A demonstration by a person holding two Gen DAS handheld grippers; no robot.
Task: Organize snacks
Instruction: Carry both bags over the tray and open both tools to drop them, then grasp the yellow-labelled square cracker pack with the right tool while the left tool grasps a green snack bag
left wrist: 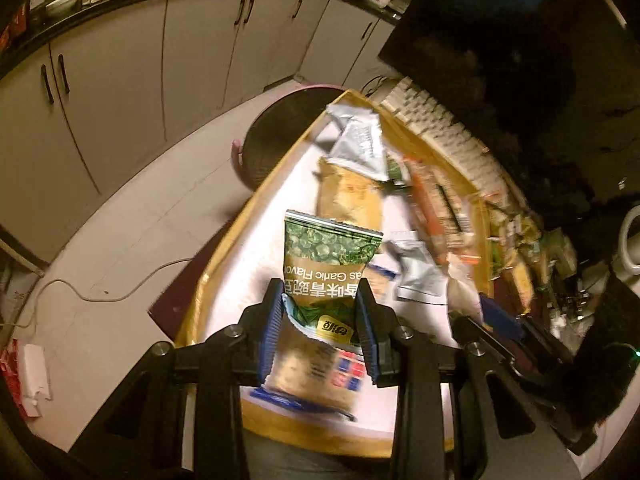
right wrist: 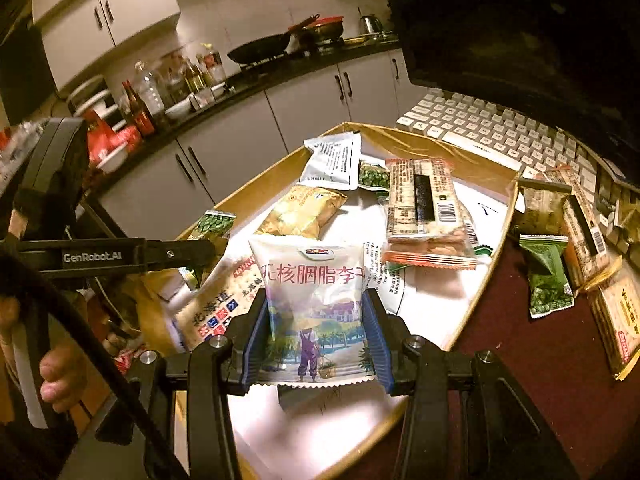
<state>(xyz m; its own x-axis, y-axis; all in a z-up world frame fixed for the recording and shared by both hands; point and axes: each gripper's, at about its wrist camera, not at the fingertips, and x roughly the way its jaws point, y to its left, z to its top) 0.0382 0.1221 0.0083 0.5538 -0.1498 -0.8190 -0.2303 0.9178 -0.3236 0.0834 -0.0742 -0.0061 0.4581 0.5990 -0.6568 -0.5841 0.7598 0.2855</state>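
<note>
**Both grippers loaded over the tray**

Left gripper point(left wrist: 320, 312) had its jaws clamped on a green garlic-pea packet point(left wrist: 330, 268), held upside down above the near end of the gold-rimmed tray point(left wrist: 224, 256). Right gripper point(right wrist: 316, 336) had its jaws closed on a white seedless-plum packet point(right wrist: 314, 300), upright, over the tray's near edge point(right wrist: 480, 292). In the tray: silver sachet point(right wrist: 334, 160), yellow chip bag point(right wrist: 304, 210), orange-trimmed cracker pack point(right wrist: 426, 208). Outside it, on the dark red worktop point(right wrist: 532, 360): a second green pea packet point(right wrist: 546, 276), beside the keyboard point(right wrist: 492, 132).
</note>
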